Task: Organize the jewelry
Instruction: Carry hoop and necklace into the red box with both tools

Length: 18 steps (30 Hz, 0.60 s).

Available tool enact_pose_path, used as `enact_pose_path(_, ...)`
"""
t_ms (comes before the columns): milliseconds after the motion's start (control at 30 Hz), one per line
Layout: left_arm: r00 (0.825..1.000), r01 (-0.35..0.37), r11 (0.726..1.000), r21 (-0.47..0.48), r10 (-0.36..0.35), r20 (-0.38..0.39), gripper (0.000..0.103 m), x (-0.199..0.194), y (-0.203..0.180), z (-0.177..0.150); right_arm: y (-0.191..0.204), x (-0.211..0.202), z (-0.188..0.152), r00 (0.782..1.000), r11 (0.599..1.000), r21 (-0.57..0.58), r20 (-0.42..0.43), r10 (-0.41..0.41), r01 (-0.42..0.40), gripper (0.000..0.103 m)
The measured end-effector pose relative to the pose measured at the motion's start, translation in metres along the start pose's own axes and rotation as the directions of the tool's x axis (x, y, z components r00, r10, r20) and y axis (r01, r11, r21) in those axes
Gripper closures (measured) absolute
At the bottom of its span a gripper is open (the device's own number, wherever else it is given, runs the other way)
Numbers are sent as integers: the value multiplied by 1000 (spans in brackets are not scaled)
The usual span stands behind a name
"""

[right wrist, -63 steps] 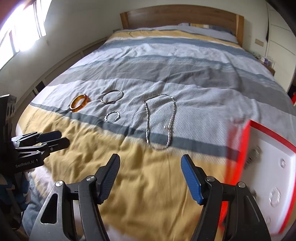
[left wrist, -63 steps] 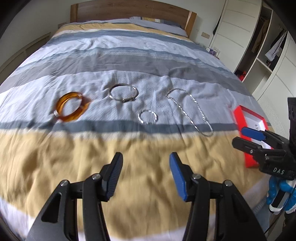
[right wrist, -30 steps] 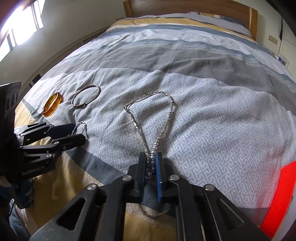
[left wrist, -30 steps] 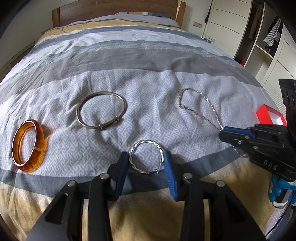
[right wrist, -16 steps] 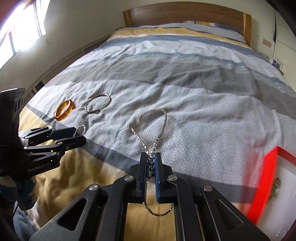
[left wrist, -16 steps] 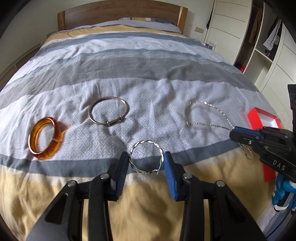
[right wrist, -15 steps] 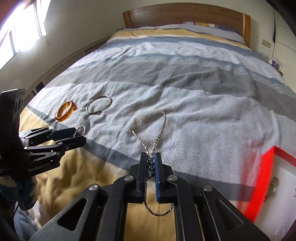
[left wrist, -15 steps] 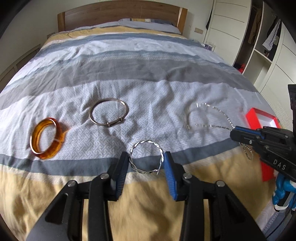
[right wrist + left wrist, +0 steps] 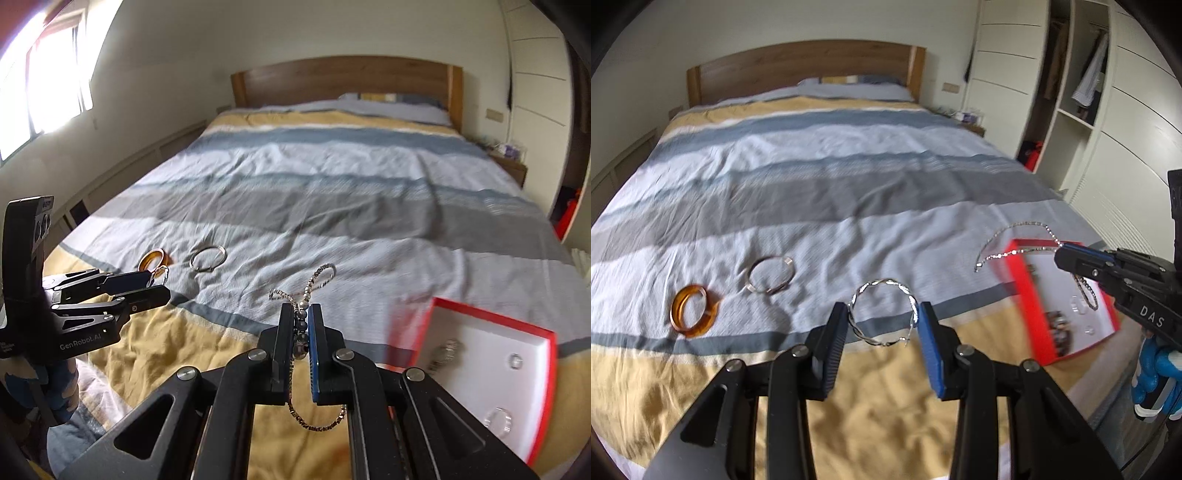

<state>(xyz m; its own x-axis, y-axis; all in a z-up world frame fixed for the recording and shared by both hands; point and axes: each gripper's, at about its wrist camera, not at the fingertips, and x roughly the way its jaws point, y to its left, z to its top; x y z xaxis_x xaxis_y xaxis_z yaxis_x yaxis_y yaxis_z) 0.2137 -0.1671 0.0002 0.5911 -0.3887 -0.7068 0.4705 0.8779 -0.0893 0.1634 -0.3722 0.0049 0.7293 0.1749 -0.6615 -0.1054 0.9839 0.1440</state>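
Note:
A twisted silver bangle hangs between the pads of my left gripper, which is shut on it above the striped bed. My right gripper is shut on a silver chain necklace, whose ends dangle in front of and below the fingers. In the left wrist view the right gripper carries the necklace over the near corner of an open red box with a white inside. An amber bangle and a plain silver bracelet lie on the duvet at the left.
The red box lies at the bed's near right edge and holds a few small rings and a watch-like piece. White wardrobes stand to the right, and a wooden headboard is at the far end.
Both grippers have risen off the duvet with their jewelry. The necklace has left the bed and moved right, to the red box. The twisted bangle stays clamped in the left gripper.

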Motion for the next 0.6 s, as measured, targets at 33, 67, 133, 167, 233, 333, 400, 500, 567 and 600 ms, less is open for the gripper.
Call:
enact_pose_path(33,1000,9,1000,7,-9,4,67,-2,-8,2,-5,-7,-1,1000,1000,6,9,-8,8,96)
enact_pose_path(67,1000,20,1000,12,-20,8,67,-4,-15,4,-12,-14,-2,1000,1000,14,17,-17,17,96)
enact_pose_path(133,999,43,999,28,-44,12,67,-5,-33,9,-26,-28,-5,999,999,31,30,-37,36,96)
enact_pose_path(167,998,54,998,37,-55,13,67,-5,-42,11,-34,-33,-7,998,998,39,34,-47,45,96)
enact_pose_path(233,997,79,995,55,-80,10,67,-3,-64,15,-52,-45,-11,997,996,59,41,-71,69,96)
enact_pose_path(333,993,120,989,83,-120,-2,67,6,-96,20,-77,-55,-17,994,991,92,41,-103,98,96)
enact_pose_path(400,990,144,985,98,-143,-15,67,15,-115,22,-93,-59,-22,992,987,110,37,-121,116,96)
enact_pose_path(500,984,179,976,123,-175,-40,67,32,-145,25,-113,-57,-30,990,983,128,24,-139,135,96)
enact_pose_path(567,980,199,970,139,-192,-59,67,44,-163,25,-125,-53,-36,989,980,139,12,-146,143,96)
enact_pose_path(600,977,208,967,147,-200,-72,67,52,-172,25,-132,-50,-39,989,978,144,1,-151,149,96)
